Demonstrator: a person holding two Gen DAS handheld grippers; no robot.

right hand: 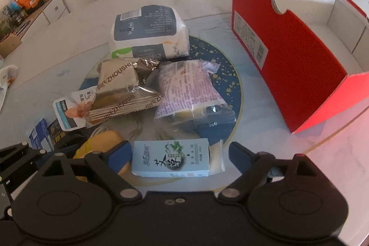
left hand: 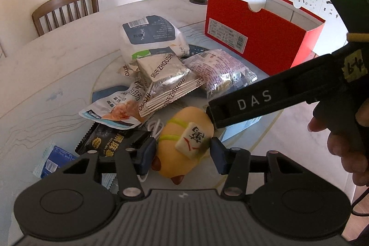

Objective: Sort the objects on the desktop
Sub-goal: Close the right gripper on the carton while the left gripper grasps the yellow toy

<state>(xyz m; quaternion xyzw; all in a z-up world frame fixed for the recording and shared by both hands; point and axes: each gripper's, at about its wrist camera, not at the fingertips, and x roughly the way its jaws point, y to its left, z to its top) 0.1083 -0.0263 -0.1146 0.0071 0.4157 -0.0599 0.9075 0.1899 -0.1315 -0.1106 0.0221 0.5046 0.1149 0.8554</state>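
On the pale round table [left hand: 57,57], the left gripper [left hand: 182,153] spreads wide around a yellow plush toy [left hand: 184,130], the right gripper [right hand: 180,156] wide around a light-blue carton [right hand: 171,158], snack packets [right hand: 124,89] beyond, red box [right hand: 288,57] rightward.

silver packet [left hand: 161,75]: "ZHOUSHI" | right claw [left hand: 253,105] arm: "DAS"

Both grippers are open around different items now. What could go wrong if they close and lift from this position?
1. The left gripper brackets the yellow plush toy, and a white cable lies against the toy; the cable may drag.
2. The right gripper brackets the light blue box, close beside the toy, so the two grippers may bump.
3. The silver packets are stacked loosely nearby and could slide.
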